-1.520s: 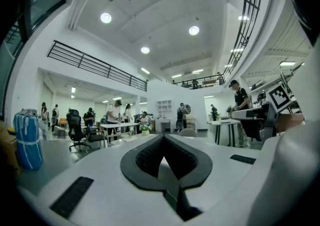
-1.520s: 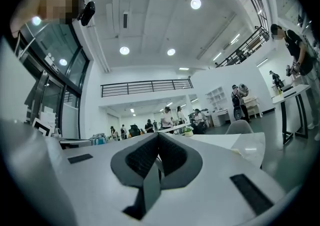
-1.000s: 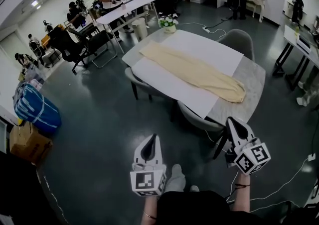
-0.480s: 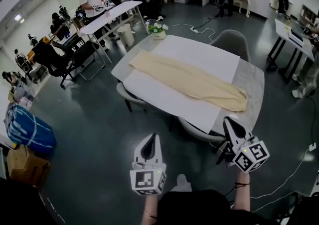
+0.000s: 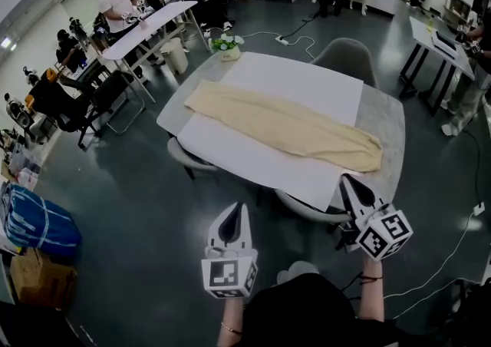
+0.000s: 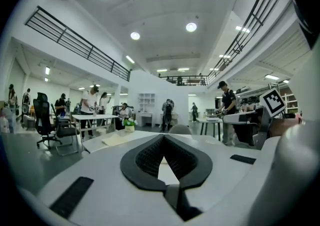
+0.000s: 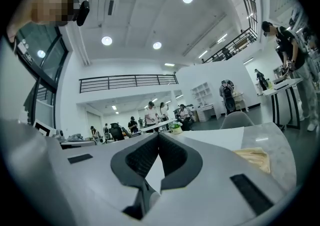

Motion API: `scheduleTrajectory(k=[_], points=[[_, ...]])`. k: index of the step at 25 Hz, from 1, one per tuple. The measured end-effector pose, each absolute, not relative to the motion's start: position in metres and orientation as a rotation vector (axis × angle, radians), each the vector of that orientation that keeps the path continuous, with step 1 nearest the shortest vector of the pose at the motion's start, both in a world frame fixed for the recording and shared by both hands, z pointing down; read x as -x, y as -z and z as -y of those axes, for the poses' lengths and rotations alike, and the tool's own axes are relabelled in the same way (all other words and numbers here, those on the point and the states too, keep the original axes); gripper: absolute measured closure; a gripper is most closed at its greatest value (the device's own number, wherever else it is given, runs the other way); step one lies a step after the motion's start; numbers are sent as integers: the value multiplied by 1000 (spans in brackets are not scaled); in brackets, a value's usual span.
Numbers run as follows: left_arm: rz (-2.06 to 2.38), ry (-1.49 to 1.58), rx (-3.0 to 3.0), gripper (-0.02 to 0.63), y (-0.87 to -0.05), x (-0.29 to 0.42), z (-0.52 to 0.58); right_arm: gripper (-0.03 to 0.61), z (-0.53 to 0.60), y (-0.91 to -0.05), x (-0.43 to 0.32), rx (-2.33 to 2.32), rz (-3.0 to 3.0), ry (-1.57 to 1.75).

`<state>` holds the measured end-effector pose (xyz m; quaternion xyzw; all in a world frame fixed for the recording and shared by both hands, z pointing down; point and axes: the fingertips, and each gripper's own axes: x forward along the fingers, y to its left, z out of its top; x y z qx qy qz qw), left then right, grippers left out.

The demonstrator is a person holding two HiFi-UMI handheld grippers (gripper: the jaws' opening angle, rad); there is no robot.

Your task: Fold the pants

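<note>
While the table (image 5: 388, 118) stands ahead, the beige pants (image 5: 284, 127) lie stretched flat on its white sheet (image 5: 307, 83), running from far left to near right. Nearer, short of the table, the left gripper (image 5: 233, 219) and right gripper (image 5: 349, 188) each have their fingers pressed together, holding nothing.

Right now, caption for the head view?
Left tongs and right tongs shut, empty, near the table with beige pants laid flat.

cream pants (image 5: 288, 127) flat on table (image 5: 380, 111)
</note>
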<state>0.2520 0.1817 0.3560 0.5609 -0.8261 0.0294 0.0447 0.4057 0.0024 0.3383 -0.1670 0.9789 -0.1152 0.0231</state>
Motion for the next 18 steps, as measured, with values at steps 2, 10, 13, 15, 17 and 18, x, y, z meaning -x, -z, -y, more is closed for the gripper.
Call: scheduleTrajectory(k=[2, 10, 13, 15, 17, 18], points=[[2499, -92, -1735, 606, -360, -250, -173, 564, 4, -342, -406, 558, -3025, 369], [2417, -90, -1776, 606, -378, -231, -139, 564, 39, -363, -413, 776, -2997, 443], [2400, -93, -1781, 606, -383, -217, -117, 564, 60, -373, -408, 851, -2994, 476], [2379, -100, -1798, 606, -384, -209, -100, 563, 76, -377, -405, 906, -2977, 516], [2347, -113, -1832, 606, -383, -203, -81, 563, 93, -378, -401, 936, -2958, 544], [2331, -119, -1849, 606, -383, -200, -70, 563, 101, -377, -397, 942, -2954, 548]])
